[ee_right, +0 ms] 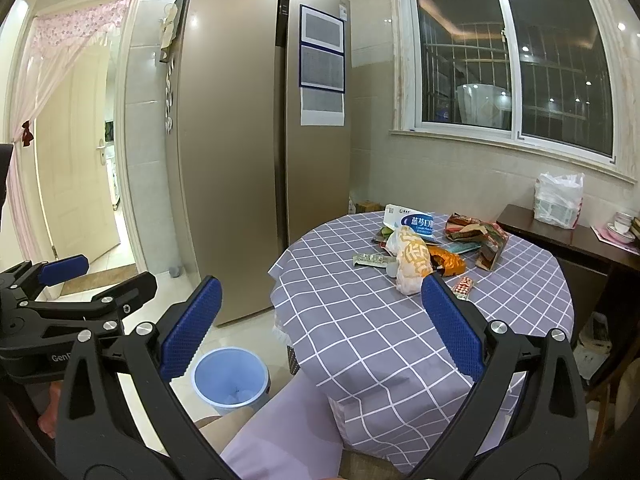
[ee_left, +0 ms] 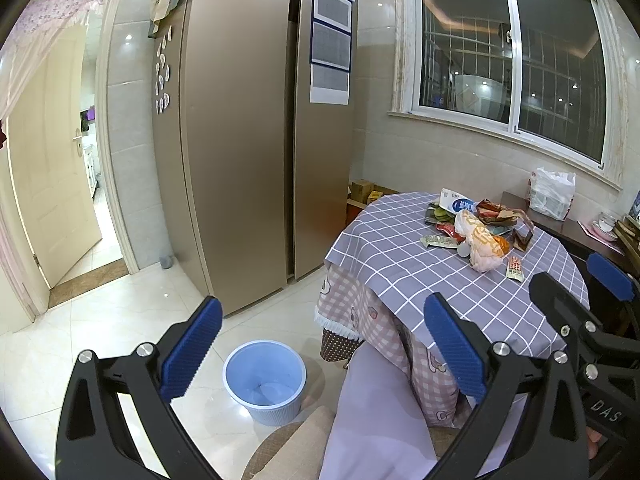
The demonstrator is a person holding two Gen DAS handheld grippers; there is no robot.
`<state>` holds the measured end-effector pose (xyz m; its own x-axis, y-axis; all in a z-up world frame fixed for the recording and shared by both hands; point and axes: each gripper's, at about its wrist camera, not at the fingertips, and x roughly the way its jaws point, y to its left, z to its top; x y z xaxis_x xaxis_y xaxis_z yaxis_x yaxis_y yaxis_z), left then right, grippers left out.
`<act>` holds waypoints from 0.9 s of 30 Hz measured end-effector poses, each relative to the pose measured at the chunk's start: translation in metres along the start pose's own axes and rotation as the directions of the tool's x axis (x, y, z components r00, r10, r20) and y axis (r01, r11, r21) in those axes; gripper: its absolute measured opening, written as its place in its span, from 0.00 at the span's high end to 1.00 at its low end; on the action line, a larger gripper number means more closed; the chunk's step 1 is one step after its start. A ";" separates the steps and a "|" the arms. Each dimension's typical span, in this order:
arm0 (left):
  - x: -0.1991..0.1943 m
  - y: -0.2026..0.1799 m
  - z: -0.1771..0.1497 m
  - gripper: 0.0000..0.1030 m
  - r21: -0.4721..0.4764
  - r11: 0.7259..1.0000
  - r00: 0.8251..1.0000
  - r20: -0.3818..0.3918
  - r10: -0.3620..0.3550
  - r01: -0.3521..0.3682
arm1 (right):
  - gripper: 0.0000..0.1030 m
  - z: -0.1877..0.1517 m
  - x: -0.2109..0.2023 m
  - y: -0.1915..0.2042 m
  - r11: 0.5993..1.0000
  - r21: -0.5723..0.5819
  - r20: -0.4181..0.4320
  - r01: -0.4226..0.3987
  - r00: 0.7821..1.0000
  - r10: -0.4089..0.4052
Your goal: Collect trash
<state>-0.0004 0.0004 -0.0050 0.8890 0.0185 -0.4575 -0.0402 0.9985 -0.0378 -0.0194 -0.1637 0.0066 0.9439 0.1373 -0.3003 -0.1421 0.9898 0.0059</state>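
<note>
Sitting on the round bench (ee_right: 360,320) is a pile of trash (ee_right: 424,248). The bench has a purple cloth with white squares on it. The pile is on the far side of the bench, close to the window (ee_right: 512,52). In the pile there is a white and orange plastic bag (ee_right: 412,264), a white and blue box (ee_right: 412,220), some brown and red wrappers (ee_right: 476,236), and a long green and white packet (ee_right: 370,259). A small red and white packet (ee_right: 464,286) lies just beside the bag.

The left gripper (ee_left: 322,350) is held up in the air, and its blue fingers (ee_left: 192,348) are spread wide with nothing between them. The right gripper (ee_right: 320,328) is held up too. Its blue fingers (ee_right: 452,328) are also spread wide and hold nothing. Both are well apart from the trash. In the left view, the right gripper shows at the right edge. In the right view, the left gripper shows at the left edge.

A blue bin (ee_left: 265,380) stands on the shiny white floor (ee_left: 120,340), near the edge of the bench. It looks almost empty inside. A big gold fridge (ee_left: 248,120) stands behind it, with papers stuck on its door. A white plastic bag (ee_left: 552,194) sits on a dark side table (ee_left: 568,228) under the window. A door (ee_left: 52,168) is open on the left, with a pink curtain (ee_left: 48,28) over it.
</note>
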 end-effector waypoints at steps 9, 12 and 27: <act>0.009 -0.003 -0.002 0.04 0.008 1.000 1.000 -0.024 0.000 0.000 | 0.05 -0.003 0.010 -0.002 1.000 0.011 -0.034 -0.012 0.999 0.013; 0.016 -0.007 -0.005 0.05 0.022 1.000 0.999 -0.040 -0.004 0.005 | 0.05 -0.006 0.017 -0.004 1.000 0.018 -0.054 -0.014 0.998 0.015; 0.091 -0.043 -0.005 0.05 0.076 0.996 0.984 -0.174 -0.041 0.055 | 0.05 -0.024 0.073 -0.040 0.996 0.040 -0.186 0.081 0.980 -0.072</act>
<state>0.0795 -0.0409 -0.0494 0.7967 -0.0317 -0.6035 0.0435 0.9990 0.0049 0.0478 -0.1942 -0.0386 0.8795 0.0566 -0.4725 -0.0536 0.9984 0.0198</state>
